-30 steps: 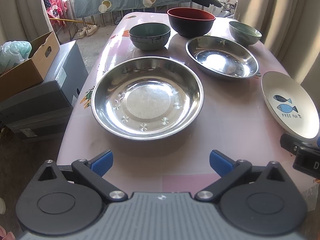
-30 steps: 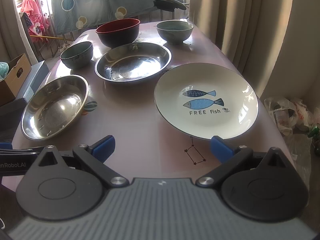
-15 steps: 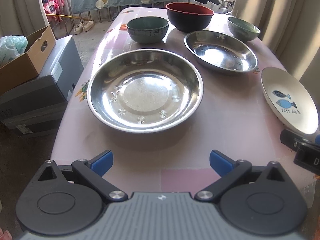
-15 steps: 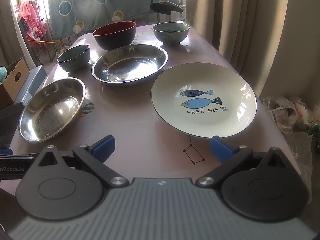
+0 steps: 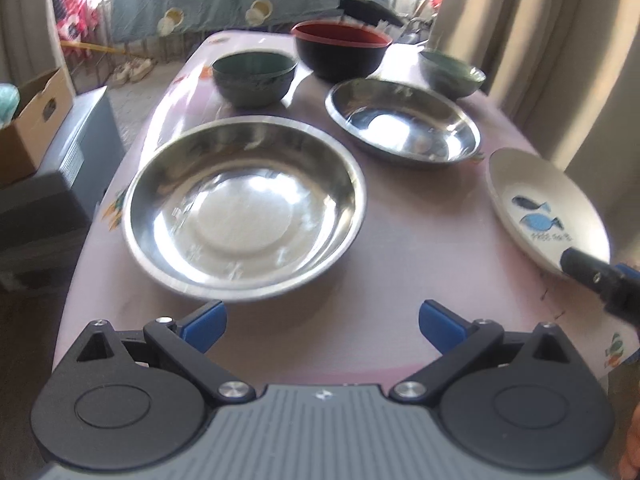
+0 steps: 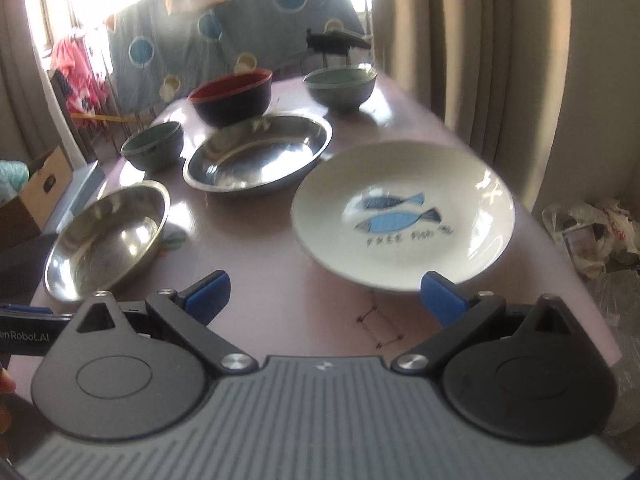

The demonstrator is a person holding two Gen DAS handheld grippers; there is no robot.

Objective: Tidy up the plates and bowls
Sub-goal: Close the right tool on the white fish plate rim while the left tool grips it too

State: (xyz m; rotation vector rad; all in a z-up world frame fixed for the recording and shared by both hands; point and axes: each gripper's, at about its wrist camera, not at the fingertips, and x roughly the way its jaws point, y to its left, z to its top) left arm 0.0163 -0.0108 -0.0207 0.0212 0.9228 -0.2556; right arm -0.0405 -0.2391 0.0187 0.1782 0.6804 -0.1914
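A large steel dish [image 5: 244, 208] lies just ahead of my left gripper [image 5: 322, 326], which is open and holds nothing. A second steel dish [image 5: 402, 124] sits behind it to the right. A white plate with blue fish [image 6: 404, 216] lies right in front of my right gripper [image 6: 324, 296], also open, its right fingertip [image 6: 438, 296] at the plate's near rim. At the far end stand a dark green bowl [image 5: 254, 76], a black bowl with a red inside [image 5: 342, 50] and a pale green bowl [image 5: 452, 72].
The pink table [image 5: 400, 280] ends on the left beside a grey box [image 5: 60, 184] and a cardboard box [image 5: 32, 120]. Curtains [image 6: 500, 60] hang on the right, plastic bags [image 6: 592, 232] lie on the floor there. A black object [image 6: 336, 42] sits at the table's far edge.
Both grippers have moved forward and lower toward the dishes. The steel dish and the fish plate appear larger and closer, and both views are blurred by motion.
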